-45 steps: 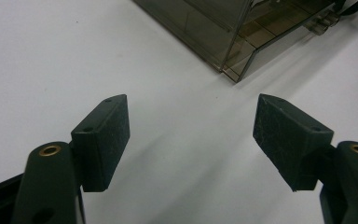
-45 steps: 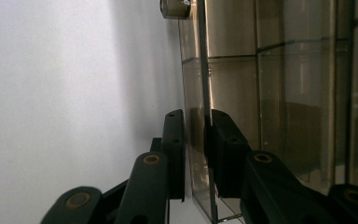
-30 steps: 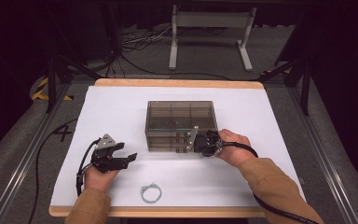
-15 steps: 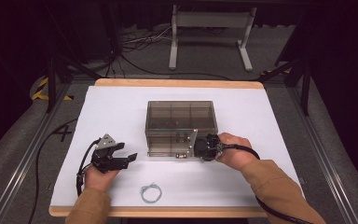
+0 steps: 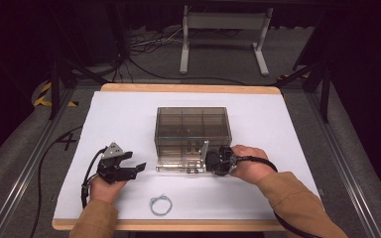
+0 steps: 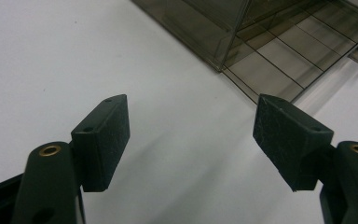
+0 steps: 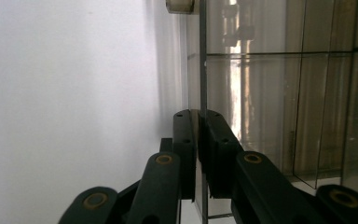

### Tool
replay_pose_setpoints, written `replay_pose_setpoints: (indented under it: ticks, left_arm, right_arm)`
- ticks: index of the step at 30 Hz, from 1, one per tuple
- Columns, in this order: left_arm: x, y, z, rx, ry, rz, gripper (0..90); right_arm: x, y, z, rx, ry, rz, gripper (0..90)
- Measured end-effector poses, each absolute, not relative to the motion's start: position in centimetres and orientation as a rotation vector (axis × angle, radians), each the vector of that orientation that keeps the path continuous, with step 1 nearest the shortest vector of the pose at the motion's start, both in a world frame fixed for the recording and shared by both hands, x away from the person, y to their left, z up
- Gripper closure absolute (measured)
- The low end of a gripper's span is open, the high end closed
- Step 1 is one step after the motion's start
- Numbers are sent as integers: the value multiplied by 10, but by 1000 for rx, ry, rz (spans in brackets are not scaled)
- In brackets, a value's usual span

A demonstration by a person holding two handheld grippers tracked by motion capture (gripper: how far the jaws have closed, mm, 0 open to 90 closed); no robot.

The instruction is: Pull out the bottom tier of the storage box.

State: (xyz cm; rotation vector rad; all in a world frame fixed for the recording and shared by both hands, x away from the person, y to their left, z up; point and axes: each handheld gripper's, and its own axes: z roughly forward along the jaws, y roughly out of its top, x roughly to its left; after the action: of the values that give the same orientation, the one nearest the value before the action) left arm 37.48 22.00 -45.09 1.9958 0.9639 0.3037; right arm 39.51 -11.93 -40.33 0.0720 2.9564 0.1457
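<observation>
Fingers of right gripper (image 7: 196, 154) clamped on clear lid panel (image 5: 181, 161) of smoked compartment box (image 5: 192, 130), mid-worktop (image 5: 129, 109). Lid, half-raised a second ago, now swung down flat toward near side: box open. Left gripper (image 6: 191, 140) fingers wide, idle left. Wire ring (image 5: 160, 204) near edge.

The right claw (image 5: 209, 159) has swung the box's clear door (image 5: 181, 162) down.

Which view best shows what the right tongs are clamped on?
The right gripper view: the right tongs pinch a thin clear panel of the smoked plastic box. The high view shows them at the box's front; the left gripper view catches the box's corner.
</observation>
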Motion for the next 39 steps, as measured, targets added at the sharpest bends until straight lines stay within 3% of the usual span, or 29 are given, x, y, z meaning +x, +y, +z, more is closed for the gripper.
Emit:
replay_pose_setpoints:
  ticks: [39]
  left_arm:
    - [375, 220, -451, 1996, 967, 290, 279]
  right_arm:
    - [362, -117, -404, 18, 3050, 90, 855]
